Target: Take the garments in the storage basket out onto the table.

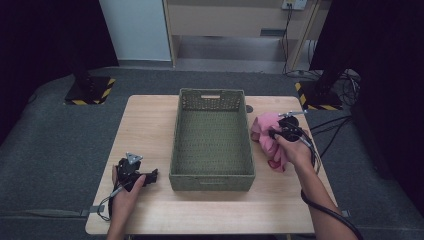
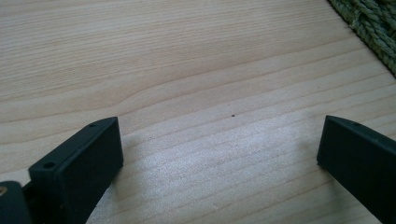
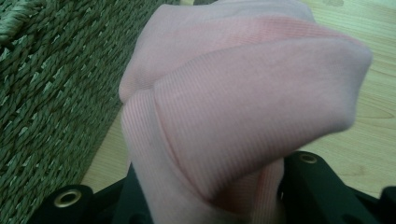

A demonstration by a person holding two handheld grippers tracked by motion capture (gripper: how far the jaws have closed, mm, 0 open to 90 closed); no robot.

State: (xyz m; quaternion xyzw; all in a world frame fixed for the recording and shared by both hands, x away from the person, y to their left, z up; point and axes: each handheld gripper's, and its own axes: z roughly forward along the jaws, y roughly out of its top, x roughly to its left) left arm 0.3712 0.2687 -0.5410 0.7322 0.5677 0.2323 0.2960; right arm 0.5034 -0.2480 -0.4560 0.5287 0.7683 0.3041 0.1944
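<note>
My right gripper (image 1: 274,134) has its fingers pinched on the pink cloth (image 1: 267,137), bunched just beside the green basket (image 1: 212,181) at its right wall, likely so I can lift it in. My left gripper (image 1: 150,177) rests on the desk (image 1: 145,120), fingers wide apart, empty.

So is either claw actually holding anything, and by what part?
Yes: the right claw is shut on a bunched fold of the pink cloth, beside the green basket. The left claw stands open with nothing in it.

Woven green basket (image 1: 212,181) mid-table, wooden table (image 1: 145,125), grey floor (image 1: 50,130)
</note>
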